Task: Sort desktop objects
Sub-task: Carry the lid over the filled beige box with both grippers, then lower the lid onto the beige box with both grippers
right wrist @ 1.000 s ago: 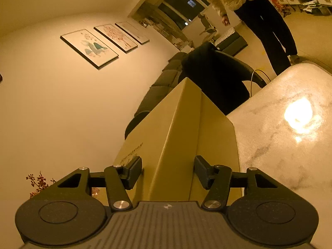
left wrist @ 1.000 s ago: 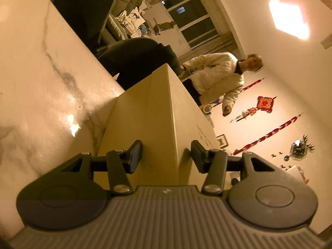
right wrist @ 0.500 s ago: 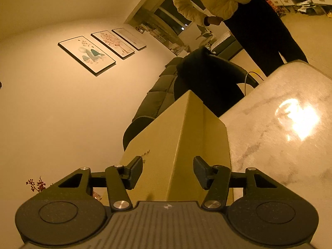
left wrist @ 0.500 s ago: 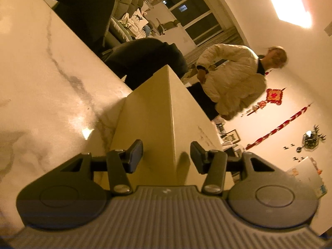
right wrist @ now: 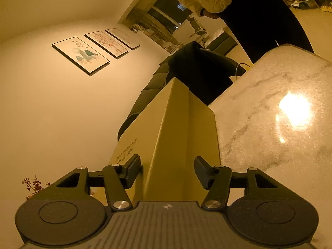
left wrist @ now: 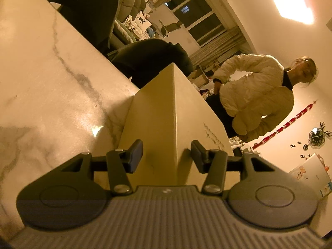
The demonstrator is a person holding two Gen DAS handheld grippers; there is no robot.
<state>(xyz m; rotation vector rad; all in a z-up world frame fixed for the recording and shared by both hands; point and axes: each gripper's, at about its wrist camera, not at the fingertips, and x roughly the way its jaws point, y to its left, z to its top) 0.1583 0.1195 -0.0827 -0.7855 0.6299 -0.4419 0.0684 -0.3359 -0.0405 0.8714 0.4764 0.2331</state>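
Jaws of left gripper (left wrist: 167, 151): apart, astride one long edge of the beige box (left wrist: 157, 108), one pad on each face that meets at that edge. The pads sit at or just off the cardboard. You cannot tell from this view whether they bite.

Jaws of right gripper (right wrist: 167, 165): same arrangement, apart and straddling an edge of the box (right wrist: 176, 114), pads close to both faces. Clamping is again not resolvable.

Judgement: you have taken the box with both tools because it is too broad for one pair of jaws. An edge gives each tool two faces to bear on, and the tools brace the box between them.

Box position: on or just over the marble bench (left wrist: 51, 72), near its far rim. Contact underneath is hidden. In the left view the bench spreads from 8 to 11 o'clock of the box. In the right view the bench (right wrist: 269, 114) lies from 1 to 4 o'clock. A printed line (left wrist: 213, 134) runs along the face at 3 o'clock.

Stage: this hold fits a box about to be carried off and equally one just brought to its place. No other desktop items are in view.

Beyond the bench: a person in a pale jacket (left wrist: 255, 95) stands at 2 o'clock, well apart.
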